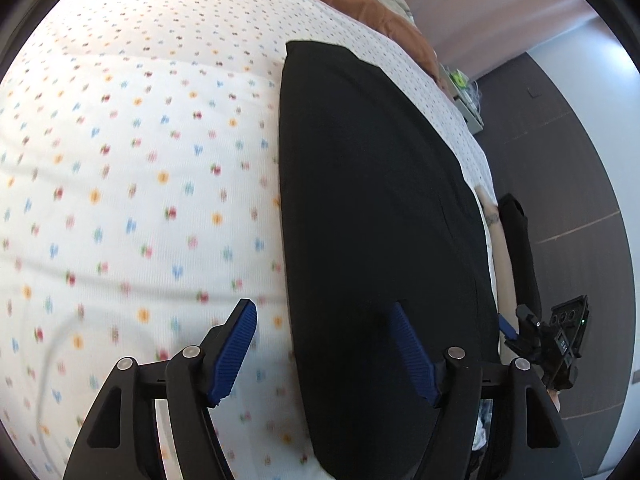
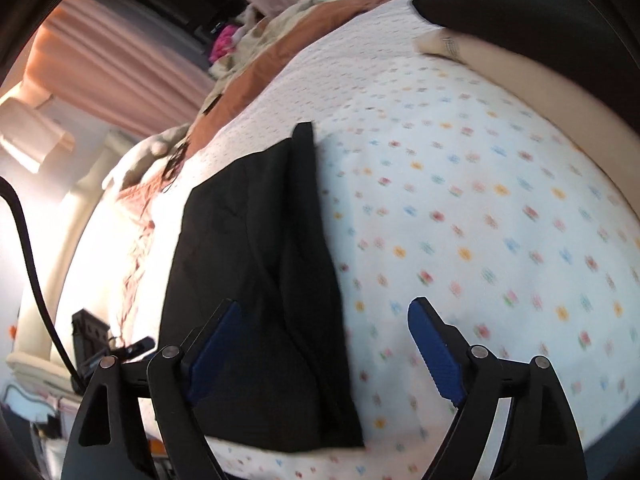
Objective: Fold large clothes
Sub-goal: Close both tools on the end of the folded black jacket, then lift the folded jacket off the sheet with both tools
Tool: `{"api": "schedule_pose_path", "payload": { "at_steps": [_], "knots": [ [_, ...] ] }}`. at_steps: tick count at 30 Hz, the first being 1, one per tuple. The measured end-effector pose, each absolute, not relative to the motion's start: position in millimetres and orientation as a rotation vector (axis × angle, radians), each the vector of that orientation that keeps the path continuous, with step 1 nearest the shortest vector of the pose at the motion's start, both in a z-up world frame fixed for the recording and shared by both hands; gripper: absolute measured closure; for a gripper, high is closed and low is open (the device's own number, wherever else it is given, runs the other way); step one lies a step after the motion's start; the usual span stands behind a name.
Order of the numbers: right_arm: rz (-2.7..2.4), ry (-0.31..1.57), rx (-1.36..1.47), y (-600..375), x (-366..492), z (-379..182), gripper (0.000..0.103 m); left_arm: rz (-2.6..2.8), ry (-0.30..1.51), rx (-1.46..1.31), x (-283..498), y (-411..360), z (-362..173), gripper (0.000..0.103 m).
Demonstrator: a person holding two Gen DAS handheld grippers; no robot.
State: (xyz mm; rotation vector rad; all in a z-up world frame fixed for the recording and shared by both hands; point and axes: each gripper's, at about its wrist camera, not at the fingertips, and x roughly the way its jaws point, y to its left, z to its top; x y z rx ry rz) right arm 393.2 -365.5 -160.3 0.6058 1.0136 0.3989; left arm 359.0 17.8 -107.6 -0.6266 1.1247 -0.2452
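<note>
A black garment (image 1: 372, 220), folded into a long narrow strip, lies flat on the bed. My left gripper (image 1: 323, 312) stands open above its near end, the right pad over the cloth and the left pad over the bedspread, with nothing pinched. In the right wrist view the same garment (image 2: 260, 280) lies lower left. My right gripper (image 2: 324, 308) is open too, its left finger over the cloth and its right finger over the sheet. The right gripper (image 1: 516, 332) also shows at the bed's edge in the left wrist view.
The bedspread (image 1: 140, 180) is white with small coloured dots. A brown blanket (image 2: 280, 52) and crumpled bedding lie at the far end. A person's forearm (image 2: 500, 64) crosses the bed at upper right. Dark floor (image 1: 560, 140) runs beside the bed, and pink curtains (image 2: 120, 64) hang behind.
</note>
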Motion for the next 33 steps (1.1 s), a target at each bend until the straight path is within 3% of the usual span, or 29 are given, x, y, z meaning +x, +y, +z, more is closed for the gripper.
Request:
{"api": "schedule_pose_path", "payload": {
  "at_steps": [21, 29, 33],
  "knots": [
    [0.688, 1.211, 0.630, -311.7, 532.9, -212.9, 0.021, -0.227, 1.137, -0.600, 465.7, 21.5, -127.3, 0.032],
    [0.751, 1.279, 0.655, -279.5, 570.5, -223.7, 0.039, -0.190, 1.140, -0.543, 497.8, 17.4, -126.5, 0.032],
    [0.712, 1.299, 0.659, -276.4, 577.8, -225.4, 0.057, -0.179, 1.125, -0.533, 505.7, 17.7, -128.0, 0.032]
  ]
}}
